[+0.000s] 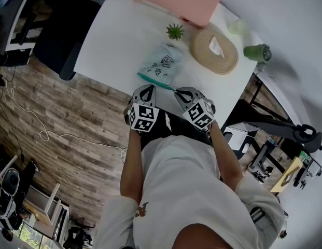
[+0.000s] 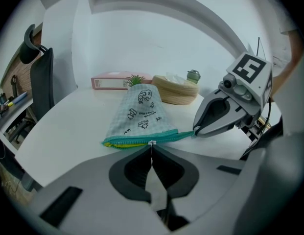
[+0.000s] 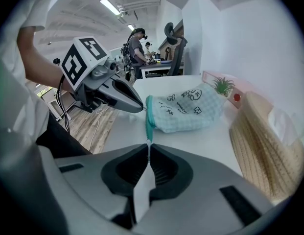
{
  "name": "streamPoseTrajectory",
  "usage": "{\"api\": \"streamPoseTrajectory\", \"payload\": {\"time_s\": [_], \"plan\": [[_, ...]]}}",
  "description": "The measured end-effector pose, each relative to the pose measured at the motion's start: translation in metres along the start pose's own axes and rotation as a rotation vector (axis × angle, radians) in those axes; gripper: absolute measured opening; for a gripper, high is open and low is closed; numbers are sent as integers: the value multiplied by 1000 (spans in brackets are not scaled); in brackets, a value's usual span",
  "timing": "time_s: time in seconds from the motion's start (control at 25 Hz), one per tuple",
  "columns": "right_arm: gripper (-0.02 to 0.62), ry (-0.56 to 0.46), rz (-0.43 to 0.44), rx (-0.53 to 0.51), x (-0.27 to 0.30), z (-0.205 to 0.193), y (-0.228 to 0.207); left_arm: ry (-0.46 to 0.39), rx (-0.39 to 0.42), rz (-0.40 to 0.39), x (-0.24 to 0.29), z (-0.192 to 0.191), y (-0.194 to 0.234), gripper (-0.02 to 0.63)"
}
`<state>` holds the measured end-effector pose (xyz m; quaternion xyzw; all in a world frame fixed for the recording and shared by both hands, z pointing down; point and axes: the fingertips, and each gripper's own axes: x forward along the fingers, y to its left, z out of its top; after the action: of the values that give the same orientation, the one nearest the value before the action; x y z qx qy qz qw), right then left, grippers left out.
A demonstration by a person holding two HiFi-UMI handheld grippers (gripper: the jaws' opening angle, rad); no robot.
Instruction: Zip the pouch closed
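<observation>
Your pale checked fabric pouch (image 1: 162, 64) shows black doodles and a teal zip edge (image 2: 142, 140); upper centre lies a flat pink box (image 1: 179, 0) on the white table (image 1: 114, 35).

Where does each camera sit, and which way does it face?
Head view: on the person's head, facing steeply down at table and pouch; shows torso, arms, left gripper, right gripper.
Left gripper view: on the left gripper, looking along its shut jaws pinching the zipper pull; right gripper at right.
Right gripper view: on the right gripper, looking along shut jaws pinching the pouch's teal end; left gripper, forearm at left.
Shared: all show the pouch and both grippers.
</observation>
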<state>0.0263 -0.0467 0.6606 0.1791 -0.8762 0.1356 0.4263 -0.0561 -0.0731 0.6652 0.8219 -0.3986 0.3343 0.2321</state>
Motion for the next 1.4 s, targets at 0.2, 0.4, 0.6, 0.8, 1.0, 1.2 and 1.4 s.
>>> {"api": "streamPoseTrajectory", "payload": {"time_s": [0.2,0.4,0.6,0.8,1.0,1.2,1.4], "plan": [[18,2,-2,2,0,-2,0,1,-1,8,-1,-1,5,-2],[18,3,-4,4,1,-1,-1,5,1,8,0,-1,6,-2],[18,7,-9,15,0,-2,-1,8,-6,20,-3,-2,13,-2],[18,9,-12,16,0,-2,-1,6,-3,20,-3,0,17,-2],[18,13,-16,22,1,-3,-1,5,-19,27,-3,-2,20,-2],[18,13,-22,28,0,-5,-1,3,-22,32,-2,-1,22,-2],[18,16,-27,34,0,-1,-2,2,-32,39,-6,0,32,-2]]}}
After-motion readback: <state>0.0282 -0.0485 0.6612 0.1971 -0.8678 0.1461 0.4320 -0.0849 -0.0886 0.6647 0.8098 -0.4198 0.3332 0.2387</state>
